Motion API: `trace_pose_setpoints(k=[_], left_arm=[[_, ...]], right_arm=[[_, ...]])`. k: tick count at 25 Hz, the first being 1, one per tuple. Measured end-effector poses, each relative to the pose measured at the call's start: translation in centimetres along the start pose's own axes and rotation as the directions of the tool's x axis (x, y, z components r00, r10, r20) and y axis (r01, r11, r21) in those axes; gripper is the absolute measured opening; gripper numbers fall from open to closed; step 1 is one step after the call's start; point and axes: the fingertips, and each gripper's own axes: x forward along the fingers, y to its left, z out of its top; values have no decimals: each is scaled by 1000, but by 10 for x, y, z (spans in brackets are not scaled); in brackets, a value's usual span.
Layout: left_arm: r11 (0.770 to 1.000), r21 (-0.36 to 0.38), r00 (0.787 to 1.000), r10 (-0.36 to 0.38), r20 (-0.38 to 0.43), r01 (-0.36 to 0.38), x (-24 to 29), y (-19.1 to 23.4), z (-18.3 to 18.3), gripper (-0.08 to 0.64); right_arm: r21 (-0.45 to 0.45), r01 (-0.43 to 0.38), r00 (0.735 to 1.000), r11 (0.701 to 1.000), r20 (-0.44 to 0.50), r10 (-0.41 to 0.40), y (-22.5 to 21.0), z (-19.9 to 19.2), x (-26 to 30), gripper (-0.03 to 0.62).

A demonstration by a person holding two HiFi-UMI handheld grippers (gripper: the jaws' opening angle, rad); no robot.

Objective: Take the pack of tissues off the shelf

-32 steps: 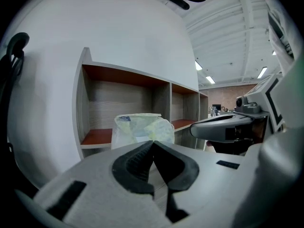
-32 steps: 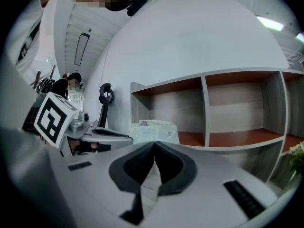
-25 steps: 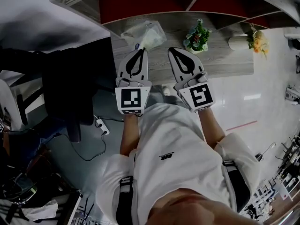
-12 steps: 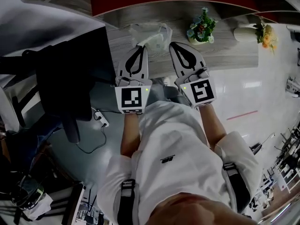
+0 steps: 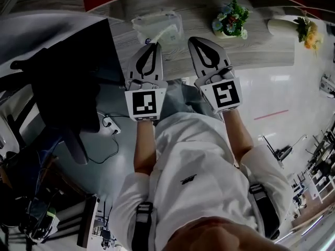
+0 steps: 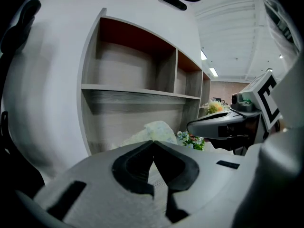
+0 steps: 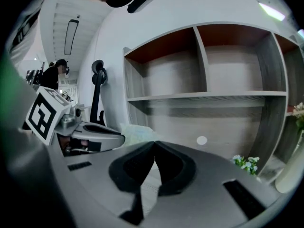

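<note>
Head view: a grey wood-grain shelf unit (image 5: 256, 46) stood over a glossy white floor (image 5: 282, 103).
A bulky dark shape (image 5: 68, 72) at the left was too dim to identify. The left gripper (image 5: 153, 46) and right gripper (image 5: 197, 41) pointed at the shelf, both pairs of jaws closed on nothing. The crinkled translucent pack of tissues (image 5: 157, 27) lay on the lowest board just ahead of the left gripper, its near edge hidden.

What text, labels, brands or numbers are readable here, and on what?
No text can be read in any view.
Shirt logo: too small to read.
Tissue pack: no legible print.
Marker cubes, left and right: black-and-white square patterns, no letters.
</note>
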Motion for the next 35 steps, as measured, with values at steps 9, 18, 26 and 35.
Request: trace_pose_setpoints(k=[9,18,26,35], left_arm=[[1000,-14,999,-4,-32,3,16,4,-31,28],[997,-67,996,24,-85,-30,29,8,-81,29],[993,-107,990,33,-136,-48,24,1,-119,31],[990,-138,990,10,-144,-30,12,-11,-127,32]], right_arm=[[13,17,999,1000,-49,-16,-6,-34,14,25],[21,28,993,999,-113,-26,-11,-70,21,25],[40,8,992,999,-129,-3,-4,-93,22,25],[59,-34,988,998,-148,43,15,-106,18,26]])
